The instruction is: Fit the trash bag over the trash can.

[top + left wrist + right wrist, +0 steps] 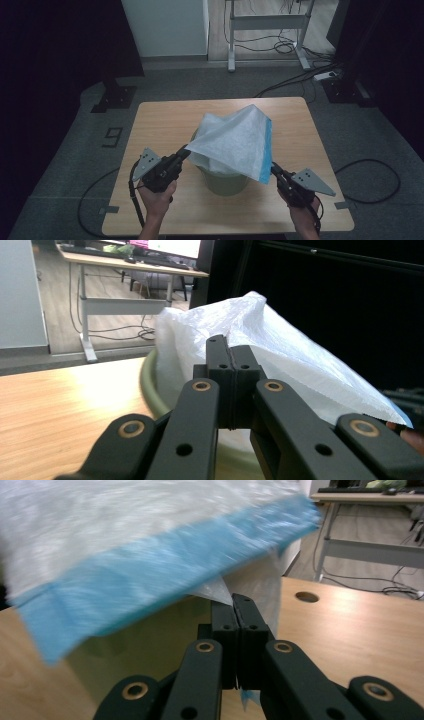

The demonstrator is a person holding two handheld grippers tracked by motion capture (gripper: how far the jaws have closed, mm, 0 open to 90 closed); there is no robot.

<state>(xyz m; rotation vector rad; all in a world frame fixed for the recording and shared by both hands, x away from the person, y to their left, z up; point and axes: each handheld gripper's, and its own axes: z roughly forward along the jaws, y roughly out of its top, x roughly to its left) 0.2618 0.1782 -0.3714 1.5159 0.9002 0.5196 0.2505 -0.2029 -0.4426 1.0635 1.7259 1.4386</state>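
Observation:
A white plastic bag [235, 142] with a blue band along one edge is stretched like a tent over an olive-green bin [227, 182] standing mid-table. My left gripper [186, 150] is shut on the bag's left edge. In the left gripper view its jaws [230, 352] are pressed together with the white film [280, 350] running away from them above the bin's rim [150, 390]. My right gripper [273, 167] is shut on the bag's lower right corner by the blue band. In the right gripper view the film is pinched at the tips [232, 602] under the blue band [150, 575].
The bin stands on a light wooden table [160, 125] that has a round hole [306, 597] in its top. A white desk frame [267, 22] and cables [300, 77] are on the floor beyond. Dark stand bases [115, 97] flank the far side.

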